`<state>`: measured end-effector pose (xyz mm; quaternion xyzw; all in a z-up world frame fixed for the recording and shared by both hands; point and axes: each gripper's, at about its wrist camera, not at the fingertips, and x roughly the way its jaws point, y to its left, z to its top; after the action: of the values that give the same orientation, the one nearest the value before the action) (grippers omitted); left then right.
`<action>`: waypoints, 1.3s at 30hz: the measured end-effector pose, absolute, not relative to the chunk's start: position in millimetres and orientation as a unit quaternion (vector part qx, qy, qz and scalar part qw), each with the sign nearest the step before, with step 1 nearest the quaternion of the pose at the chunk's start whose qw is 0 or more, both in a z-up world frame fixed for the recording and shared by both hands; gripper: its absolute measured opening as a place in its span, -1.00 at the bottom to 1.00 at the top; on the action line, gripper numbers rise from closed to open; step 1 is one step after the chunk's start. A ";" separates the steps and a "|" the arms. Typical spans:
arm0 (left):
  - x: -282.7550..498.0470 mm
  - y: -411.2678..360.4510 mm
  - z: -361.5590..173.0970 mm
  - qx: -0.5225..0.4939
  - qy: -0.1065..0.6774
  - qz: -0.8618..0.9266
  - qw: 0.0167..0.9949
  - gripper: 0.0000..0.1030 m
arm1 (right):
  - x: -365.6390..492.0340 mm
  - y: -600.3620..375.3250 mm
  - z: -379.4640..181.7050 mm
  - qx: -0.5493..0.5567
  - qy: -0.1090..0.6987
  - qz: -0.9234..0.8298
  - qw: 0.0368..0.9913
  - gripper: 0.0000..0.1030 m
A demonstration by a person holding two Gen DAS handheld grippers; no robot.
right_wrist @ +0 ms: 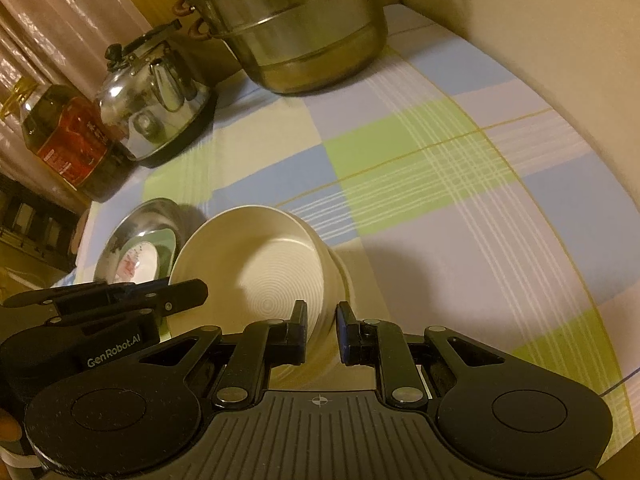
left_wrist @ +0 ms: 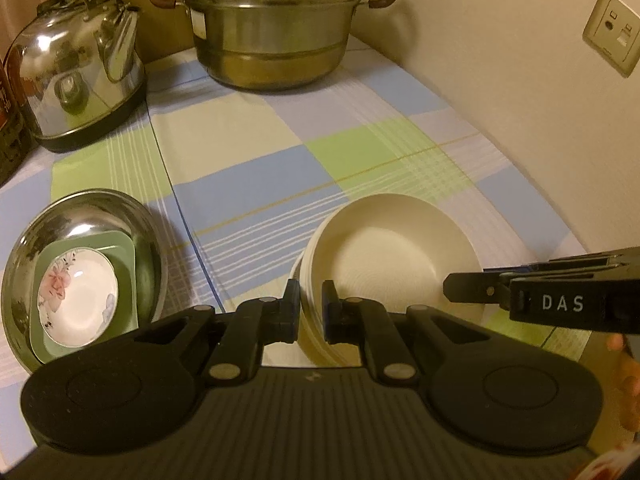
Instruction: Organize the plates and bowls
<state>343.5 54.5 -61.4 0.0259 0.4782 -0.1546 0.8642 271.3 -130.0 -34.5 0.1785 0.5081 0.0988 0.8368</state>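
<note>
Our left gripper (left_wrist: 311, 312) has its jaws clamped on the near rim of the cream ribbed ceramic bowl (left_wrist: 392, 256). Our right gripper (right_wrist: 322, 332) grips the same bowl's opposite rim, jaws closed on the wall. The bowl is tilted, near the tabletop's (left_wrist: 256, 168) front edge. Just left of it sits a steel bowl (left_wrist: 80, 216) holding a green square dish (left_wrist: 128, 252) and a floral saucer (left_wrist: 80, 296). The checked cloth beyond lies open toward the steel steamer pot (left_wrist: 272, 40) and kettle (left_wrist: 76, 76) at the back edge.
</note>
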 end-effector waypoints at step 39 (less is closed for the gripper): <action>343.8 56.8 -72.7 0.014 0.500 -0.135 0.855 -0.77 | 283.0 -124.5 -45.8 0.162 0.525 0.101 0.830 -0.66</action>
<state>343.8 56.8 -72.7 0.0142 0.4998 -0.1345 0.8555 283.0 -124.5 -45.8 0.1616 0.5247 0.1014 0.8296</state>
